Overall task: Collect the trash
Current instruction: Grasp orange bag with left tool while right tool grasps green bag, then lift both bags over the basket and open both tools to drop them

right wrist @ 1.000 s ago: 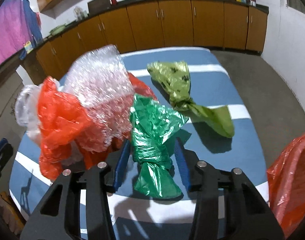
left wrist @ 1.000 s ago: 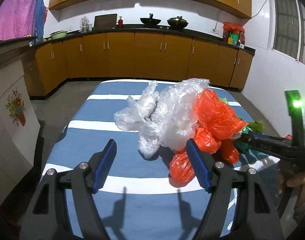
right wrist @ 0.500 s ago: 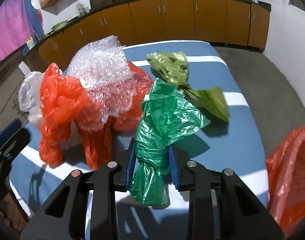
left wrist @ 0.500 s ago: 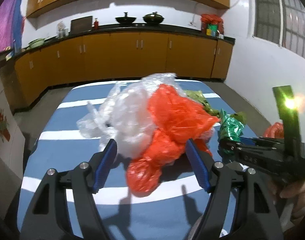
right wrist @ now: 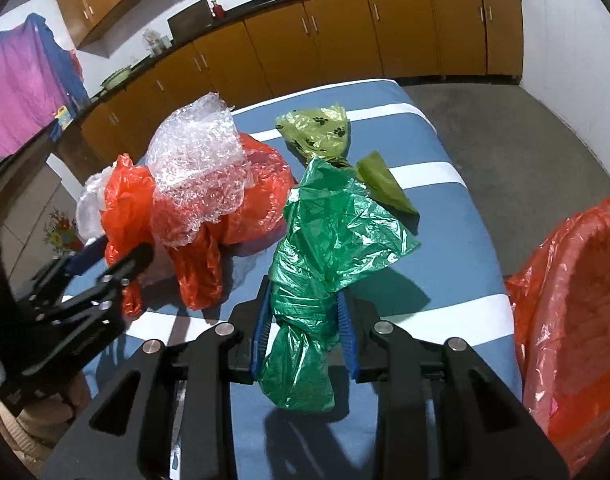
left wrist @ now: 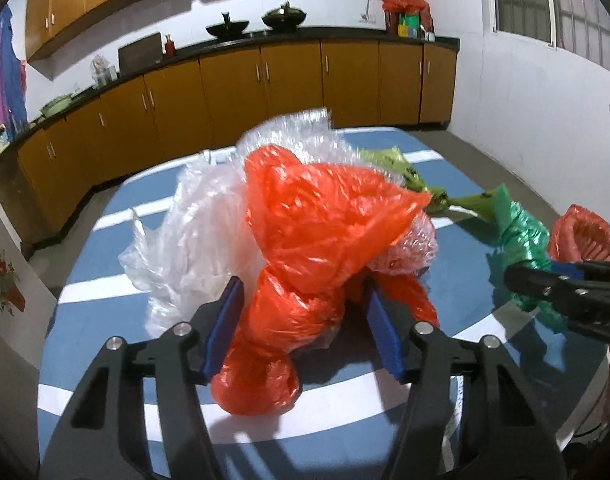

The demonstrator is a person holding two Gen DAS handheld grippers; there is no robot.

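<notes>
On the blue table with white stripes [right wrist: 445,216] lie five pieces of plastic trash: one orange bag [left wrist: 317,240], one sheet of bubble wrap [right wrist: 201,160], one clear bag [left wrist: 197,240], one dark green bag [right wrist: 325,248] and one light green bag with paw prints [right wrist: 317,132]. The left gripper [left wrist: 301,328] has its jaws around the twisted lower part of the orange bag and they are closing. The right gripper [right wrist: 305,336] pinches the dark green bag between its two blue pads. One orange-lined bin [right wrist: 577,320] stands beside the table.
</notes>
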